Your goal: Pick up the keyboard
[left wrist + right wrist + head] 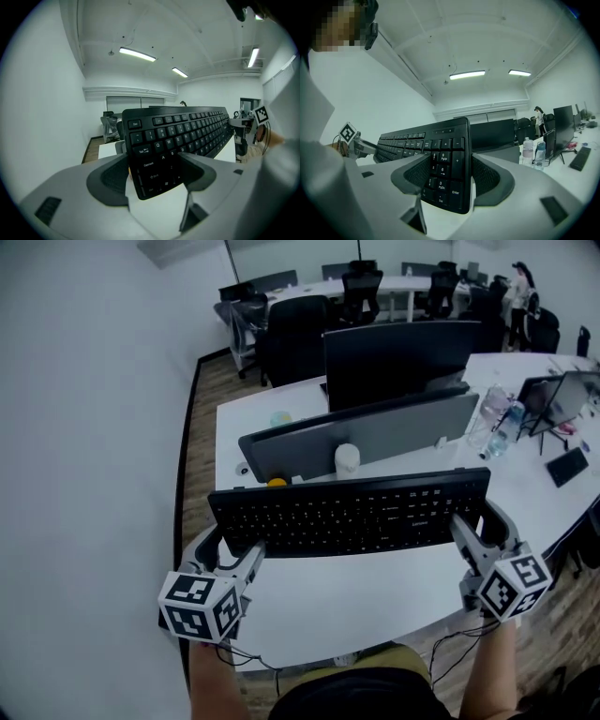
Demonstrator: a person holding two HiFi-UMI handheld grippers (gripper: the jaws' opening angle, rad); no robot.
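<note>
We clamp the keyboard at both ends — the left gripper on the end with Esc, Tab and Caps Lock, the right gripper on the number pad, where PgUp, PgDn, Enter and Del read clearly. It hangs between the two above the white desk, keys tilted toward us. Behind it a white cup stands against the grey divider; we cannot see into it. Farther right two bottles stand together — their labels too small to read. Beyond are a dark monitor and black chairs.
</note>
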